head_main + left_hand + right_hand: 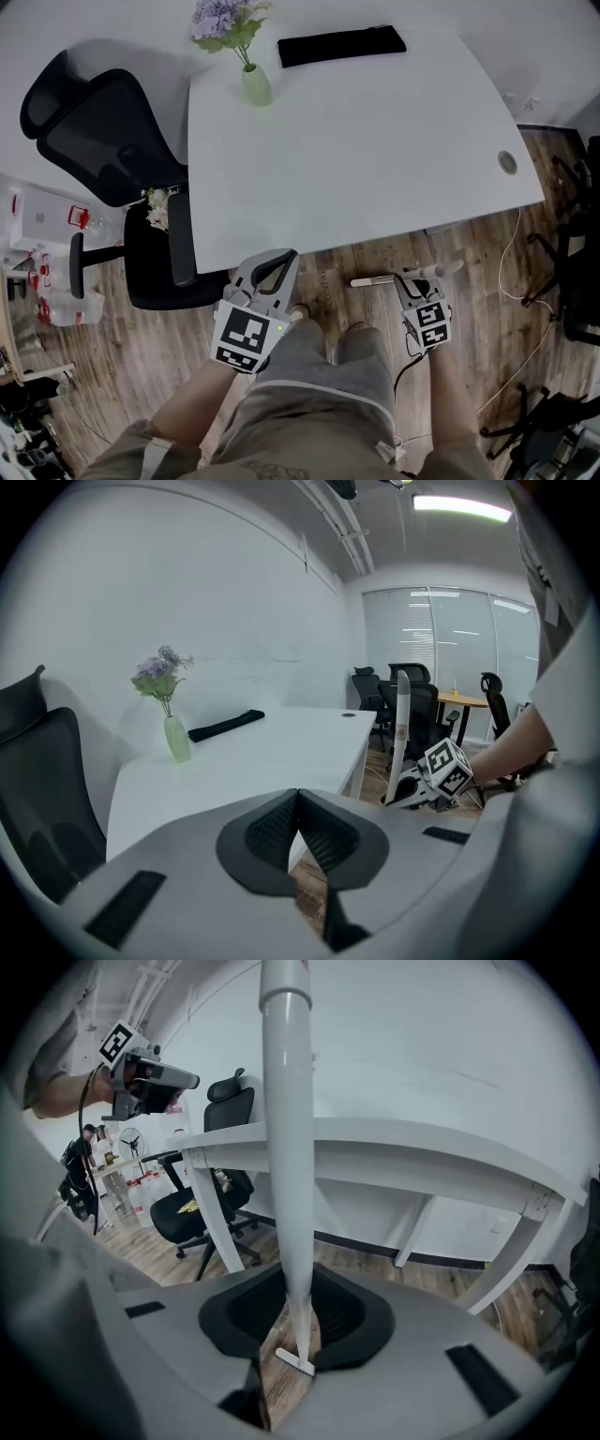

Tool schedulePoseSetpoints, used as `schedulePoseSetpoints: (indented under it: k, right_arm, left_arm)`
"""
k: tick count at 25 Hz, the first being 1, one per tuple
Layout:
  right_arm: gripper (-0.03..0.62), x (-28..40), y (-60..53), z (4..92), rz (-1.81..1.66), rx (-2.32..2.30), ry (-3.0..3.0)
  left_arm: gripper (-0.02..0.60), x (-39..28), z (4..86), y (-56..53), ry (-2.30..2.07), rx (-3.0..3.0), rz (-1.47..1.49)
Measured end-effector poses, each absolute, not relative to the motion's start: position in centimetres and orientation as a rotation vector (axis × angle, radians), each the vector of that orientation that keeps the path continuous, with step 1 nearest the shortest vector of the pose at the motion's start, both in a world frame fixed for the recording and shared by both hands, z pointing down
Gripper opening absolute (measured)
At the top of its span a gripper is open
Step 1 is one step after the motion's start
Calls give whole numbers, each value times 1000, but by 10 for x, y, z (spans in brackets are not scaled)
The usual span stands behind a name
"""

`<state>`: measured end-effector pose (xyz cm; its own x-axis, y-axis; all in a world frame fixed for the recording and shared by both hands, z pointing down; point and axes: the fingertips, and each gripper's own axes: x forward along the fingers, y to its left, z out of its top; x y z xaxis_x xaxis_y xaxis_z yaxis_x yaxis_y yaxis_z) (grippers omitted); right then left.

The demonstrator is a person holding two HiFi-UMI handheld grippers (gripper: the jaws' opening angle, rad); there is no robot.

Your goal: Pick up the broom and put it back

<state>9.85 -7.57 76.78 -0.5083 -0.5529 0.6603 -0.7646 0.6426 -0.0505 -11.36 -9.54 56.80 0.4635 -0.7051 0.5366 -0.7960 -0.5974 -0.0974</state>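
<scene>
White and slim, the broom [286,1147] is showing only its pole, and the right tongs [296,1309] are clenching it. The dark pads are pressing on the pole's narrow part from both sides. Its tapered end, with a small flat tab, is sticking out just past them. In the head view the pole is hanging above the wooden floor [141,356], just in front of the near edge of the desk [375,159] and apart from it. The person's right forearm is reaching down to that tool on the right of their legs.

The left tongs [298,799] are closed with nothing in them, the two ribbed pads meeting at the tips. They are hovering low by the person's left knee, near the desk's front corner and pointing towards it.

On the white desk a pale green vase [255,84] of purple flowers is standing near the far left corner. A flat black pouch [342,44] is lying beside it along the far edge. A black office chair [112,141] is standing to the left of the desk. A thin pale cable [511,272] is trailing over the floor on the right.
</scene>
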Motion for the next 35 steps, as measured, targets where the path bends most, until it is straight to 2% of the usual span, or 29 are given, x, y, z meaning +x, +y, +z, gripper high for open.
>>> schedulePoseSetpoints:
  k: [13, 16, 20, 23, 30, 35]
  right_arm:
    - [111, 75, -132, 778, 547, 1031, -2261]
    - [128, 74, -136, 784, 561, 1025, -2241]
    - [190, 81, -137, 785, 580, 1054, -2210]
    - [202, 89, -131, 771, 593, 1088, -2191]
    - [196, 105, -108, 682, 591, 1208, -2209]
    - [113, 118, -104, 599, 570, 1339, -2281]
  left_arm:
    - [16, -117, 558, -110, -1323, 2510, 806]
    - [15, -119, 561, -110, -1310, 2498, 812]
    - [15, -119, 561, -110, -1296, 2491, 830]
    - [15, -116, 553, -111, -1280, 2499, 830]
    - [16, -113, 509, -119, -1259, 2546, 779]
    - [15, -106, 472, -125, -1249, 2605, 747]
